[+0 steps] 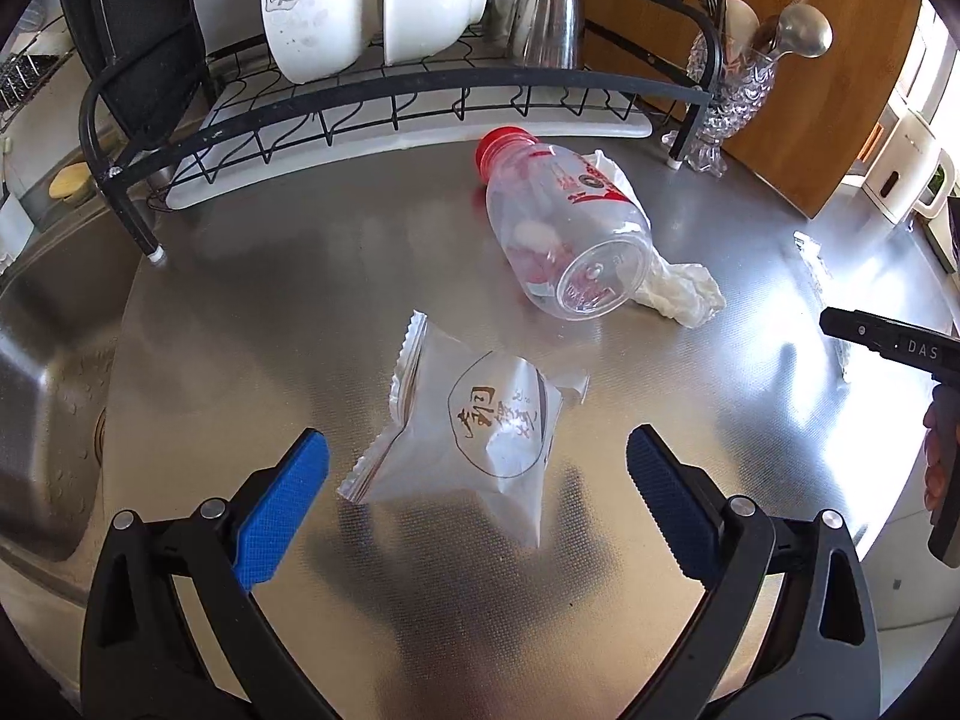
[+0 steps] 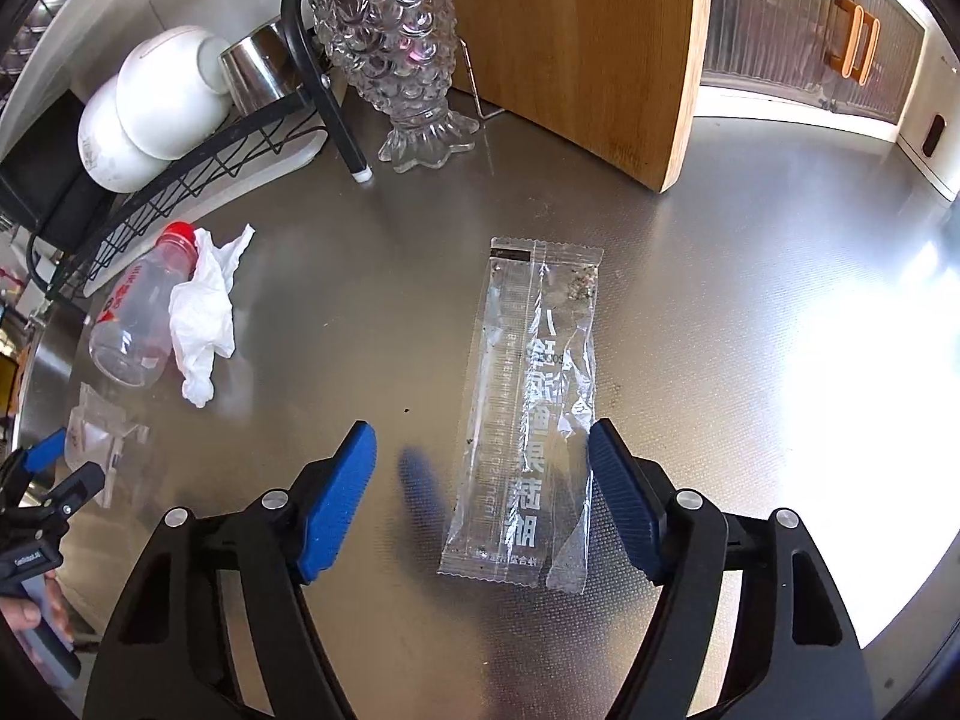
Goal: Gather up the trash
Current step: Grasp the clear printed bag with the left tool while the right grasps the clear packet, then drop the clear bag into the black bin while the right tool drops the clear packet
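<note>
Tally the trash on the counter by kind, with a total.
Wrappers: 2, a short one and a long clear one
Bottles: 1, red-capped, lying on its side
Tissues: 1, crumpled beside the bottle
Total: 4

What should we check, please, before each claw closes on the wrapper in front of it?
1. Left claw open, pads astride the square wrapper: ok.
2. Right claw open: ok.
3. Long clear wrapper centred between the right pads: not ok, it lies toward the right pad.
4. Bottle and tissue clear of both grasps: ok.
5. Pads low enough to pinch the flat film: cannot tell.
6. Trash bin within reach: cannot tell, none in view.
</note>
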